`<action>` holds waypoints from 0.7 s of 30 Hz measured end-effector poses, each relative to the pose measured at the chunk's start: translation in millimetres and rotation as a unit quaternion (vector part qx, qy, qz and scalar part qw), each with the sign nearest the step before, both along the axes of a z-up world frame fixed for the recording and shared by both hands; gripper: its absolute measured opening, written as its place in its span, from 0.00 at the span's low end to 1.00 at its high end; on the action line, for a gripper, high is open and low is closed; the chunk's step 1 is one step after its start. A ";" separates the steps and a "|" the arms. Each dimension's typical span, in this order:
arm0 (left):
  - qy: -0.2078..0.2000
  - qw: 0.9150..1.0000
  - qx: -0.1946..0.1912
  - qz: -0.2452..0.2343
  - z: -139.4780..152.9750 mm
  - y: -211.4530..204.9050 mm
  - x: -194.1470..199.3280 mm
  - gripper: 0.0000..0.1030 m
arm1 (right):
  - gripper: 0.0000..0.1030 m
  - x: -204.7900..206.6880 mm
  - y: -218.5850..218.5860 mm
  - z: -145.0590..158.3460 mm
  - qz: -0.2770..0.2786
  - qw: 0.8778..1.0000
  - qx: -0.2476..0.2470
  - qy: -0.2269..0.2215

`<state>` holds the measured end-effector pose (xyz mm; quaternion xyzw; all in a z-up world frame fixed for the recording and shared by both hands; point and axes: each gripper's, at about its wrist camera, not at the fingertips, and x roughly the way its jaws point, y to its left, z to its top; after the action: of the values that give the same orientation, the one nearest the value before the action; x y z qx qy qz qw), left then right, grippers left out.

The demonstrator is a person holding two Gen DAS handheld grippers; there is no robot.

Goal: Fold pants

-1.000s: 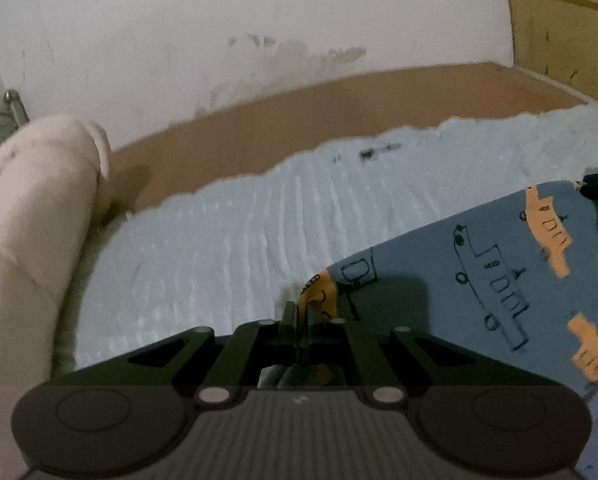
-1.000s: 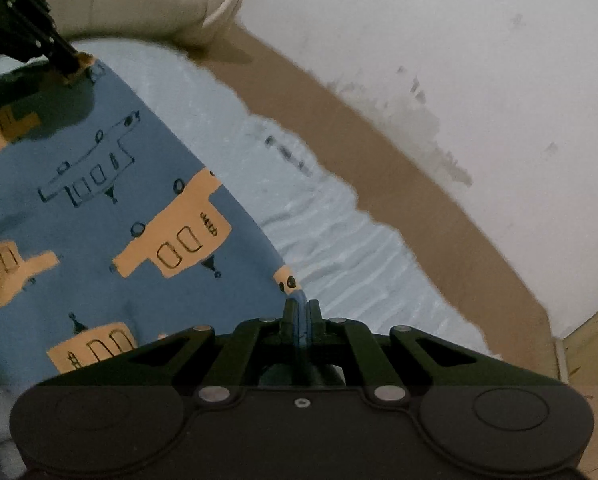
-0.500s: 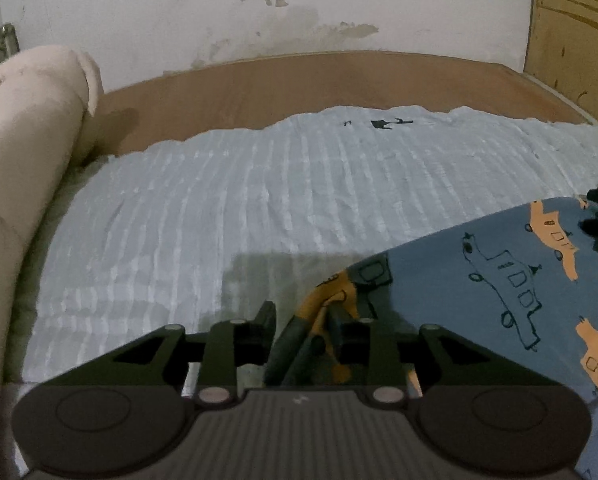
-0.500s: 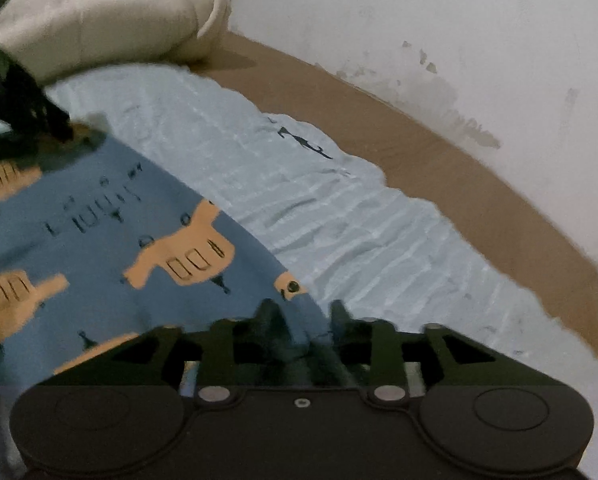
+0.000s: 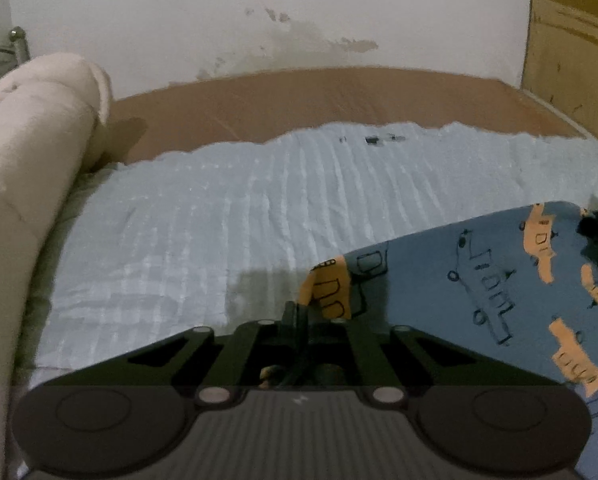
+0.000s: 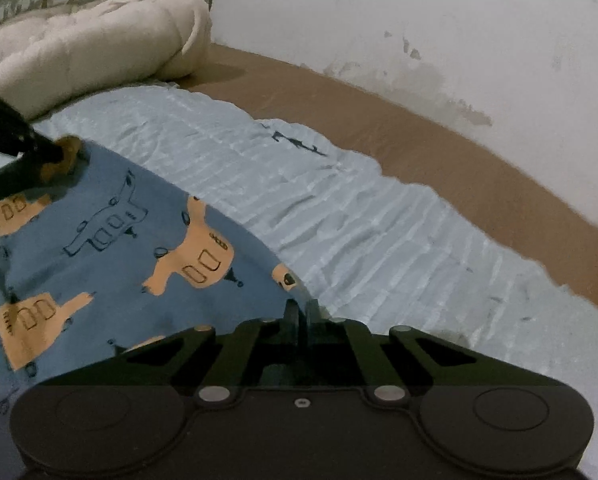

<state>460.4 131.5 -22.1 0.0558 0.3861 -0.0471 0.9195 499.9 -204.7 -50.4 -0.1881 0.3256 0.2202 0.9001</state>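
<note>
1. Two sets of jaws are doing the holding: those of the left gripper (image 5: 297,312) have just been closing and are now pinching narrowly on an orange-printed corner of the pants (image 5: 479,280). The right wrist view is showing that same corner bunched between them.
2. Those of the right gripper (image 6: 301,308) have also just been closing and are now standing nearly together on the opposite corner, with the blue cloth edge running right into the gap.
3. Between the two pairs of jaws, the pants are lying spread and fairly flat, stretching away to the side of each.
4. Beyond and ahead of the jaws, the pale blue quilt (image 5: 219,220) is carrying the pants; it is rumpled into ridges.
5. Farther out, a cream pillow (image 6: 91,48) is sitting on the brown bed sheet (image 5: 299,100), well apart from the cloth.
6. Risks, as I am judging them:
   - either pinch is looking shallow, so a corner may be slipping free on lifting;
   - the jaws may be catching the quilt underneath, dragging it along;
   - uneven lifting would be skewing the fold.
</note>
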 end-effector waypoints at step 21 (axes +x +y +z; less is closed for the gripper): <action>-0.076 0.997 0.004 0.004 80.6 -10.5 -96.0 0.03 | 0.01 -124.8 -16.9 94.0 0.022 0.996 0.002 -0.090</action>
<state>364.4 121.0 58.5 0.0614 0.3155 -0.0373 0.9462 375.1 -221.6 43.6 -0.2123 0.2391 0.2224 0.9210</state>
